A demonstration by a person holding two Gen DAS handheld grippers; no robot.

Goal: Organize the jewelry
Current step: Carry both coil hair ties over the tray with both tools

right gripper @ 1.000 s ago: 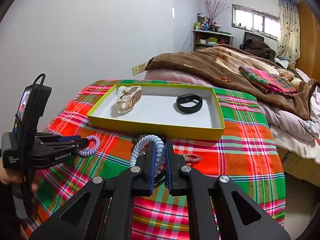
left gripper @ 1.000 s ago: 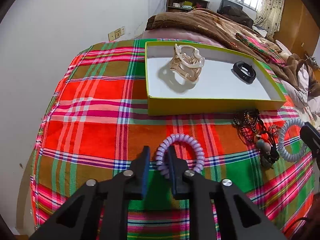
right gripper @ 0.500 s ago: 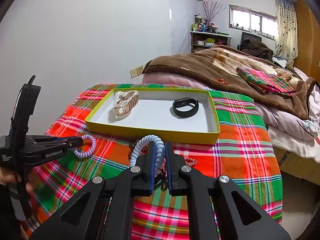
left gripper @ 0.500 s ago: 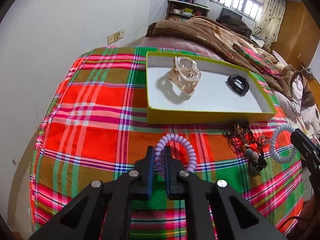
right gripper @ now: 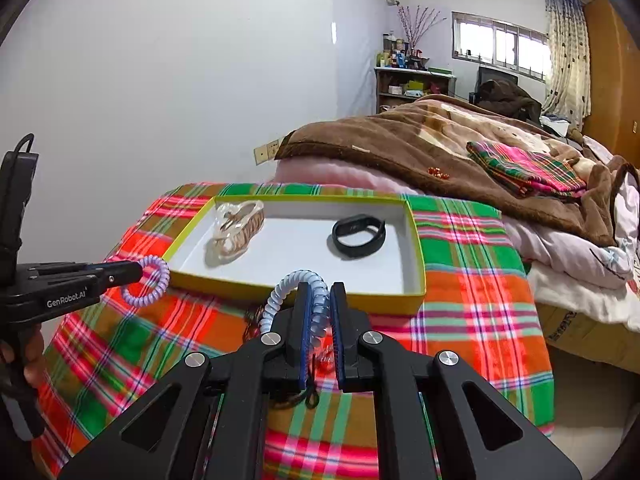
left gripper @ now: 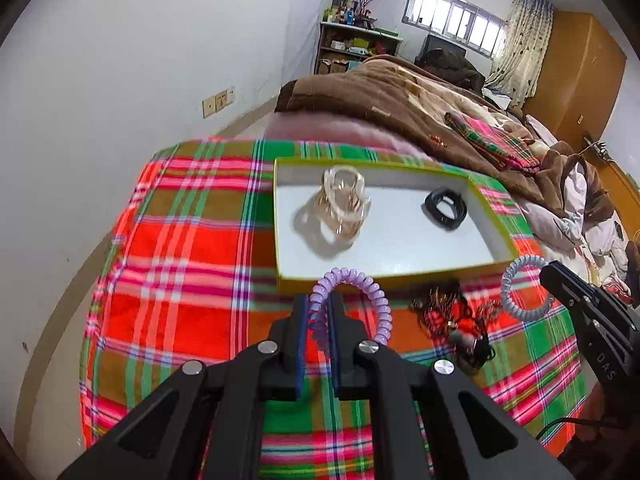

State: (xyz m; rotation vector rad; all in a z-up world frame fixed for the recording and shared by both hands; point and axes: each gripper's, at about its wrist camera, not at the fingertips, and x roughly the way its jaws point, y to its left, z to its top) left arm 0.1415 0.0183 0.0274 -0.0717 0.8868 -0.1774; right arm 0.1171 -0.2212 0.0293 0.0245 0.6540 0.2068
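Holding both grippers level just near of the tray [left gripper: 384,276]: left gripper [left gripper: 319,312] clenched on the purple coil band [left gripper: 352,304], right gripper [right gripper: 319,300] clenched on the blue coil band [right gripper: 300,296], both raised w/ plaid cloth [left gripper: 180,280] below.

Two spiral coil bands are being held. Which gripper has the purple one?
The left gripper holds the purple coil band. The right gripper holds the pale blue coil band instead.
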